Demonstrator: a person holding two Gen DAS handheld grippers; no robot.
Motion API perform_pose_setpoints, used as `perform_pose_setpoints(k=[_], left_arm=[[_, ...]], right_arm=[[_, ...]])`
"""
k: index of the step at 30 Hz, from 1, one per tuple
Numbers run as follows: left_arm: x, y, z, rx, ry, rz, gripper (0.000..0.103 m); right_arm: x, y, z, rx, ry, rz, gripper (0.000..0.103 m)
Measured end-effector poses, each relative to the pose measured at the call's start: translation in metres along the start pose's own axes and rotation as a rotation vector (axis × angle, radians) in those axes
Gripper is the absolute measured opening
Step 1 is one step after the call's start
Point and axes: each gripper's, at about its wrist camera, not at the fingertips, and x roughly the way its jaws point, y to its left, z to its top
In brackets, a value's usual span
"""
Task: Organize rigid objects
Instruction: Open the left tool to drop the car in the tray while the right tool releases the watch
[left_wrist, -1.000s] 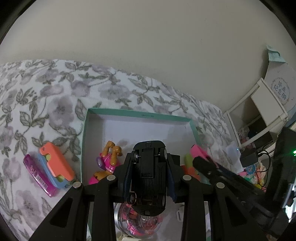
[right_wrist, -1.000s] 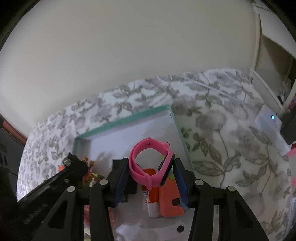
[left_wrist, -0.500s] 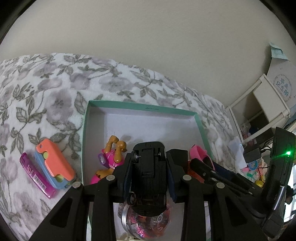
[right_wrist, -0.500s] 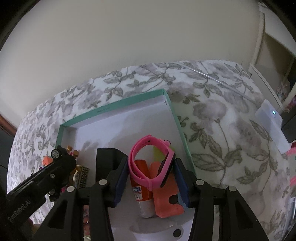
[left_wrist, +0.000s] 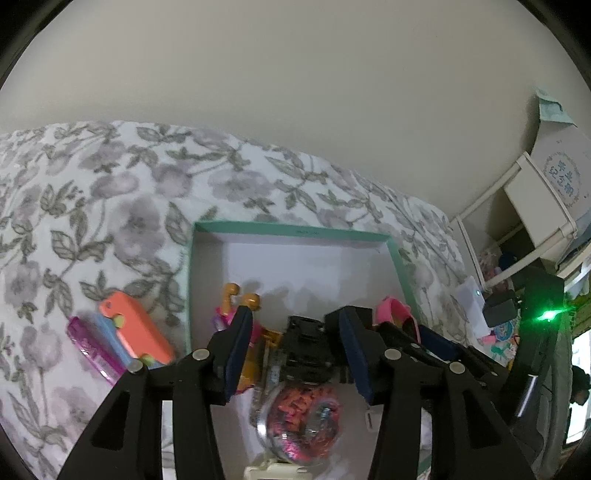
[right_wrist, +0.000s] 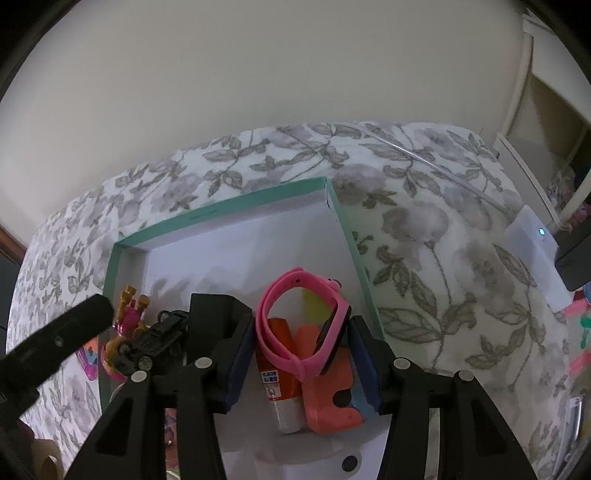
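A teal-rimmed white box (left_wrist: 291, 230) lies on a floral bedspread. My left gripper (left_wrist: 295, 328) hangs over its near left part. Its jaws are opening, and the black toy car (left_wrist: 306, 347) lies between them, clear of both pads. The car rests on an orange-and-pink toy figure (left_wrist: 236, 295) and a clear jar of pink bits (left_wrist: 303, 417). My right gripper (right_wrist: 301, 325) is shut on a pink watch (right_wrist: 303, 332), held over the box's (right_wrist: 221, 212) right side. There it hangs above an orange tube (right_wrist: 277, 369) and an orange case (right_wrist: 325, 398). The car (right_wrist: 159, 336) also shows here.
Outside the box on the left lie an orange-and-blue case (left_wrist: 136, 332) and a purple stick (left_wrist: 92, 350). A white device with a lit dot (right_wrist: 532, 240) and its cable sit on the bedspread at right. White shelves (left_wrist: 535, 206) stand beyond the bed's right edge.
My left gripper's jaws have spread and let go of the black car, which now lies in the box. The right gripper keeps the pink watch and hangs a little closer to the box.
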Motion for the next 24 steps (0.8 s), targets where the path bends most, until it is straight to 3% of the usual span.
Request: perform_pose_setpoints(k=[2,5,8,12,18,21,24], left_arm=[[-0.004,0.004,0.001,-0.005,-0.009,0.021,0.059],[-0.007,0.012,0.003,-0.016,-0.011,0.051,0.060],[-0.008,0.019,0.004,-0.018,-0.007,0.095,0.062],[-0.007,0.028,0.004,-0.028,0.001,0.172,0.073],[-0.003,0.035,0.004,-0.043,0.006,0.217,0.085],[-0.002,0.035,0.003,-0.027,0.001,0.245,0.095],[-0.002,0.036,0.003,-0.019,-0.011,0.270,0.097]], right_arm=[[-0.003,0.000,0.001,0.001,-0.004,0.007,0.056],[-0.009,0.001,0.003,-0.004,-0.016,0.007,0.066],[-0.016,0.005,0.005,-0.017,-0.035,0.007,0.067],[-0.026,0.010,0.008,-0.020,-0.069,0.037,0.075],[-0.033,0.016,0.009,-0.037,-0.106,0.051,0.087],[-0.032,0.017,0.008,-0.036,-0.120,0.048,0.099],[-0.033,0.015,0.009,-0.032,-0.141,0.043,0.101]])
